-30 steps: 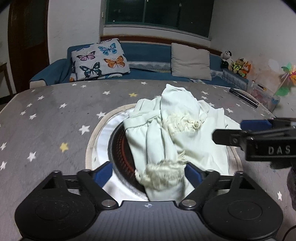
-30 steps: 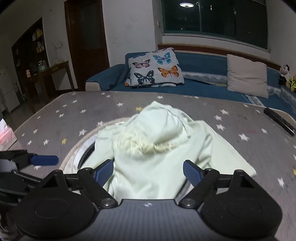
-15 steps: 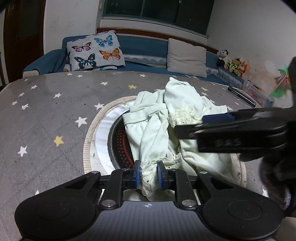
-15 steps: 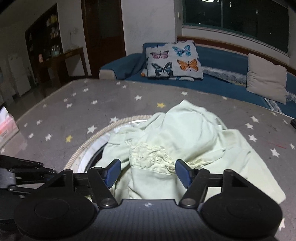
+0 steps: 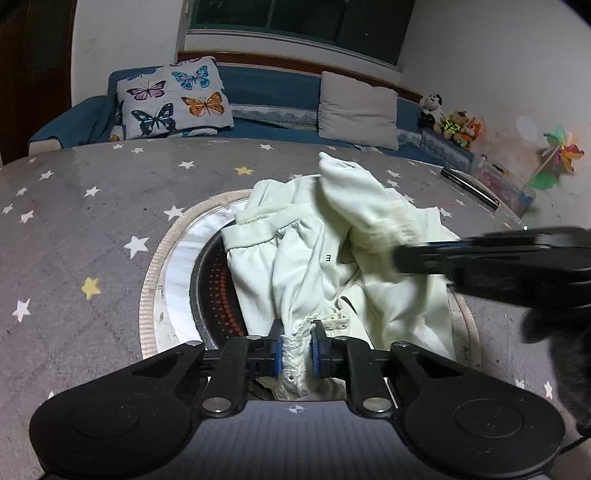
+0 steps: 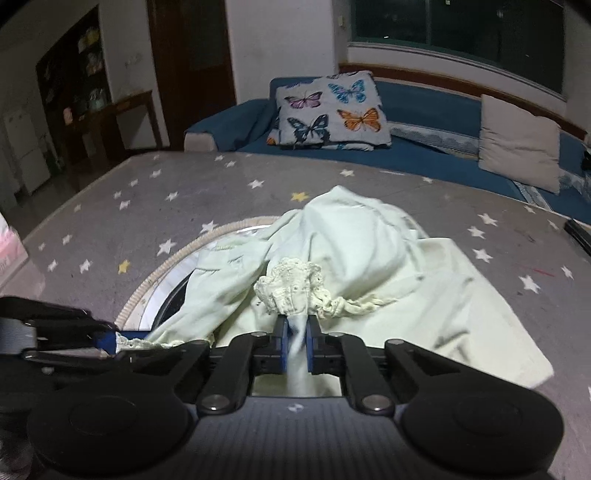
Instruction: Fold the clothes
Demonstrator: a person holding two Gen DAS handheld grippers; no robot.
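Both tools, left tool (image 5: 296,349) and right tool (image 6: 295,341), pinch lace edges of the pale garment (image 6: 369,251).

1. Both views are dim, lit by cool indoor light; the window (image 6: 458,33) is black.
2. Fisheye bending curves the room's lines, with dark vignetting in the corners.
3. In the left wrist view, the right gripper (image 5: 402,258) at right is motion-blurred.
4. The lower edges fall into shadow.

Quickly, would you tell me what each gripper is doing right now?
Left gripper: shut on the pale green garment's lace trim.
Right gripper: shut on the same garment.
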